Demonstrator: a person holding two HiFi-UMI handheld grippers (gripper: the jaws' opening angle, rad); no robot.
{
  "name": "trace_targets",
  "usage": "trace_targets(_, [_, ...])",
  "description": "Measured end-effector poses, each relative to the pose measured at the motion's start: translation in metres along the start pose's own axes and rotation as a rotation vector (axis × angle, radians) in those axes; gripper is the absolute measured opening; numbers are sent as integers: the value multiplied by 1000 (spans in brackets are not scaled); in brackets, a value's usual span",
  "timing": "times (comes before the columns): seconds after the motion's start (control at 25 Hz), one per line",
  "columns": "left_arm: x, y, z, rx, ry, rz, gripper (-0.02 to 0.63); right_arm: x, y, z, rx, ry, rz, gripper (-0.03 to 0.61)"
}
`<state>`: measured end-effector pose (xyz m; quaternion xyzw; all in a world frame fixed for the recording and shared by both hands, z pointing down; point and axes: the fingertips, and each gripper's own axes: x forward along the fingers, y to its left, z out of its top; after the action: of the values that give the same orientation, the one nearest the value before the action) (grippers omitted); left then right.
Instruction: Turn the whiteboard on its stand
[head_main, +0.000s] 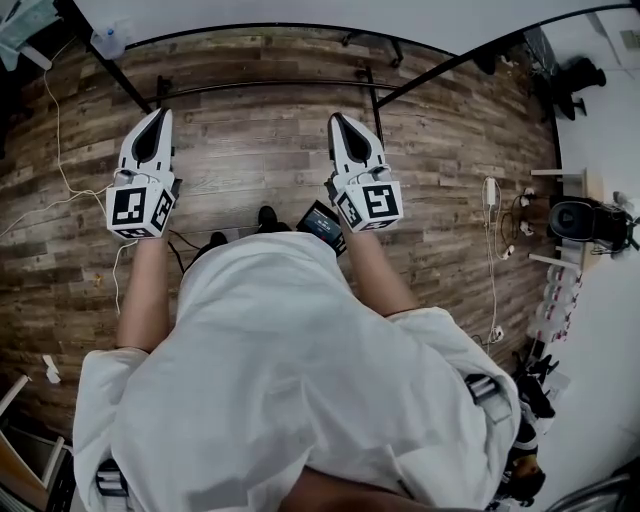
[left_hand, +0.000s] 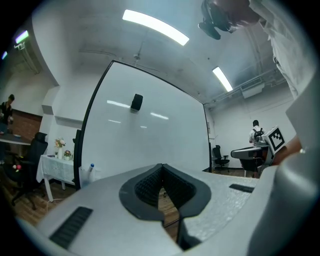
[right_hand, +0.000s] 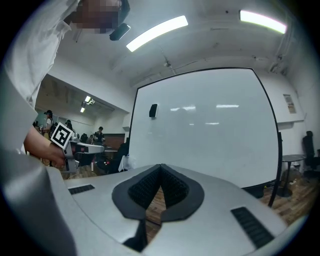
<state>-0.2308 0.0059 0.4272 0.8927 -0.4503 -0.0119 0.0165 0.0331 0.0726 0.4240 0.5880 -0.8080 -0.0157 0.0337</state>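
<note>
Your white-clad torso (head_main: 290, 380) fills the lower half of the head view, with both forearms reaching up the frame from it. At centre left, the left gripper (head_main: 160, 118) has its jaws pressed together with nothing between them. Its own view shows the dark pads (left_hand: 150, 186) meeting, with only the wood floor (head_main: 250, 150) showing through the slit below. At centre right, the right gripper (head_main: 338, 122) is closed the same way and empty, its pads (right_hand: 145, 189) meeting at the tip.

The whiteboard (head_main: 280, 12) runs across the top of the head view. The black crossbar of its stand (head_main: 260, 87) lies just above both gripper tips in the frame, and neither gripper touches the board. In each gripper view the whiteboard (left_hand: 145, 135) (right_hand: 210, 130) stands upright and fills the centre. A small black object (left_hand: 136, 102) (right_hand: 153, 110) sticks to its upper left area.
</note>
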Motion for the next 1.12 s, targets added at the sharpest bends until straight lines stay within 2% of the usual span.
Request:
trace_targets(0.16, [-30, 16, 0, 18, 4, -11, 6, -2, 39, -1, 9, 14, -1, -3])
trace_targets(0.48, [-77, 44, -20, -24, 7, -29, 6, -13, 87, 2, -33, 40, -30, -3])
trace_targets(0.76, [-94, 29, -35, -54, 10, -47, 6, -37, 91, -9, -32, 66, -36, -3])
trace_targets(0.92, [-88, 11, -26, -51, 3, -50, 6, -42, 79, -2, -26, 36, -21, -3])
trace_targets(1.12, [-64, -27, -8, -22, -8, -95, 6, -54, 51, 14, -26, -11, -23, -3])
